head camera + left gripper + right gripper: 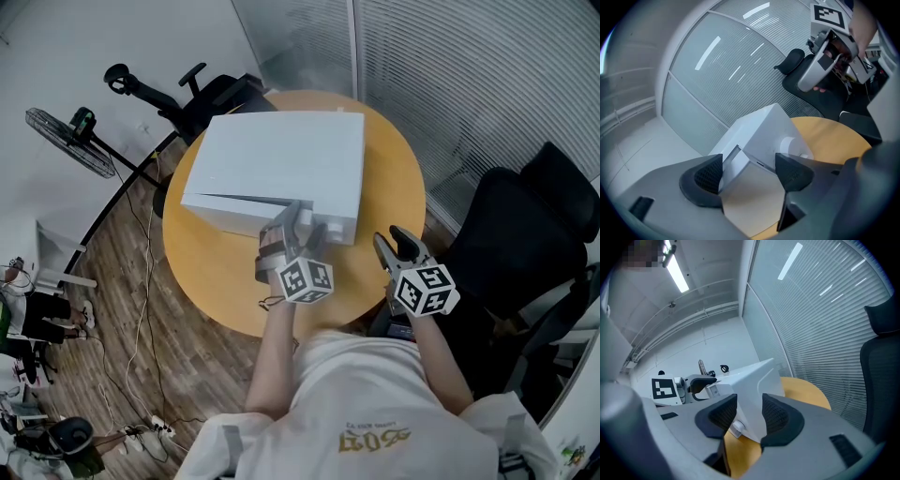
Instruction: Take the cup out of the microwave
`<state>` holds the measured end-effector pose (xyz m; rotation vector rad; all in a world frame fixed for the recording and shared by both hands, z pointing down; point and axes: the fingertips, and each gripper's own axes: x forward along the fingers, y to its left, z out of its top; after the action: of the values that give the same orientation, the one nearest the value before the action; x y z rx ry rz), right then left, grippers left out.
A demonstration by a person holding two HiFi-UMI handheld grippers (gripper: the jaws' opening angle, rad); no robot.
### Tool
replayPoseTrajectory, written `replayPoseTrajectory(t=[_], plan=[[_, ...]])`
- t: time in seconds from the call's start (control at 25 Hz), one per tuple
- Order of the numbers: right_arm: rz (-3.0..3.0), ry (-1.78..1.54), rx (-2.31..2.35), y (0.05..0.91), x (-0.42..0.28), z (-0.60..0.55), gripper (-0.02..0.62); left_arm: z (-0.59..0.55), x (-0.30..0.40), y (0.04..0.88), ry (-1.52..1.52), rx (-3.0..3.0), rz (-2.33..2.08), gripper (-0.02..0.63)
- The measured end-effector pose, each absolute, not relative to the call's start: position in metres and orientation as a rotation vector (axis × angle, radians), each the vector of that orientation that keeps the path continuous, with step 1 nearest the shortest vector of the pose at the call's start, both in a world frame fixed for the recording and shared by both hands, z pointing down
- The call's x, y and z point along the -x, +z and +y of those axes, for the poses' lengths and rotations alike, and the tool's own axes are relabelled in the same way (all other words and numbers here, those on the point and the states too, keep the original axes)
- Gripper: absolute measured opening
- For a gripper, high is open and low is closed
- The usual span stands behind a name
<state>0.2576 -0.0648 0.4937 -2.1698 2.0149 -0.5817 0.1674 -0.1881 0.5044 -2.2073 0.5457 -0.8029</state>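
Note:
A white microwave (281,159) stands on the round wooden table (398,178), its front towards me. The door looks slightly ajar along its top edge; no cup shows in any view. My left gripper (302,223) is at the front face near the panel, open, and the front corner of the microwave (764,131) with its round knob (790,145) lies beyond the gap in the left gripper (747,171). My right gripper (398,246) hovers off the front right corner, open and empty. The right gripper (749,413) frames the side of the microwave (752,380).
A black office chair (530,234) stands close on the right, and another (202,94) is behind the table. A floor fan (70,141) and cables lie to the left. A glass wall with blinds (469,56) runs behind the table.

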Motion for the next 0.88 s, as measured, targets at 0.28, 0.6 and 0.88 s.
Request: replayPoseTrajectory(t=[0.28,0.6,0.88], plan=[[2.01,-0.58,2.183,0.495,-0.258,-0.063,0.158,-0.187,-0.166,0.504,-0.8,2.212,0.542,0.348],[1.997,-0.539,2.207,0.492,-0.26,-0.057,0.13,-0.181,-0.161,0.506,-0.787,2.205,0.552,0.349],[2.012,-0.531,2.2,0.49,-0.257,-0.058,0.127,-0.177,-0.154,0.505,-0.785,2.195,0.571,0.351]])
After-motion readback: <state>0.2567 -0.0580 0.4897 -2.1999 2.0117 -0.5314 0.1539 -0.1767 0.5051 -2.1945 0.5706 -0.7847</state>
